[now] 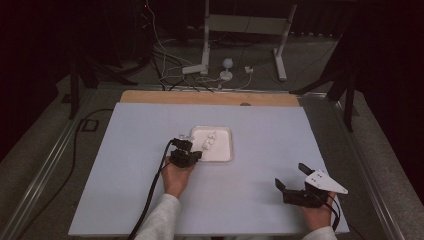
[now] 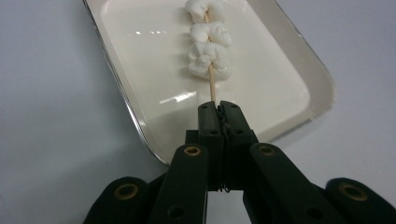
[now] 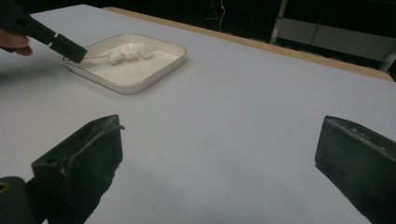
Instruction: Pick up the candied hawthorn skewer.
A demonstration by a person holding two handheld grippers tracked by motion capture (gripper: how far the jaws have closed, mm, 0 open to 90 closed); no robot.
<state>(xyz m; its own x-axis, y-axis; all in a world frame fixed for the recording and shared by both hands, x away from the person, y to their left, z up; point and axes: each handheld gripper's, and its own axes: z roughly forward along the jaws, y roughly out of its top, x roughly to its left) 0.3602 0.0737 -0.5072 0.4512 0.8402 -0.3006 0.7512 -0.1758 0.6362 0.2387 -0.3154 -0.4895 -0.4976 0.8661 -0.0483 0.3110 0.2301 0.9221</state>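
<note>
Right now the left gripper (image 2: pixel 218 106) pinches the near end of a thin wooden skewer (image 2: pixel 212 86), its two black jaws pressed together on the stick with no gap showing between them. Three white marshmallows (image 2: pixel 208 59) are threaded along the skewer, one after another, and they lie on the floor of a shallow white tray (image 2: pixel 299 60). The skewer runs from the tray's near rim toward its far end. In the high view the tray (image 1: pixel 227 150) sits near the middle of the pale blue table (image 1: pixel 125 165), with the left gripper (image 1: pixel 184 145) at its near left corner and the person's left hand (image 1: pixel 177 177) behind it.

The right gripper (image 1: pixel 292 177) rests low over the near right part of the table, well apart from the tray, and its jaws are spread wide with nothing between them. From the right gripper view the tray (image 3: pixel 154 70) lies far off to the left, with the left gripper (image 3: pixel 70 49) clamped on the stick at its edge.
</note>
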